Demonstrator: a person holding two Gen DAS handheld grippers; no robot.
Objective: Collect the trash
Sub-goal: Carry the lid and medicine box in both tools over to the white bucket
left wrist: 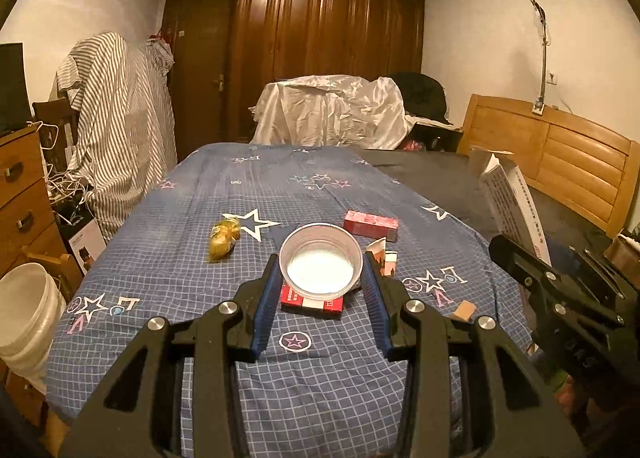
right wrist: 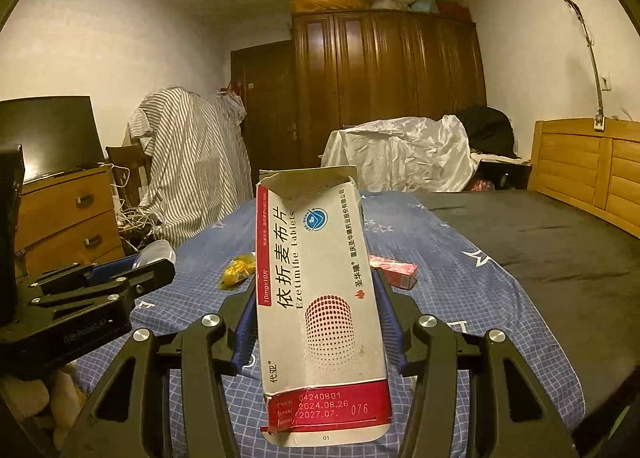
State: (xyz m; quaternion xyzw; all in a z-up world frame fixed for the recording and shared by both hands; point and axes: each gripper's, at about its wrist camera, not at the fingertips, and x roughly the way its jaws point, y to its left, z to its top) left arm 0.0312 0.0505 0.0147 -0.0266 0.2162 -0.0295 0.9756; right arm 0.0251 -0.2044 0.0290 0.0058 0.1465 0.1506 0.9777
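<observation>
Now, left gripper (left wrist: 322, 272) clasping plastic cup (left wrist: 320, 260), right gripper (right wrist: 316, 298) pinching tablet box (right wrist: 320, 298).

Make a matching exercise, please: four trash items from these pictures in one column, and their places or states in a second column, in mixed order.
Things:
1. plastic cup
2. white medicine box
3. yellow wrapper
4. pink box

Places or states:
A. lying on the bedsheet, left of the cup
B. gripped by the right gripper, its top flap open
C. between the fingers of the left gripper
D. lying on the bedsheet beyond the cup, to its right

Pairs: 1-C, 2-B, 3-A, 4-D
</observation>
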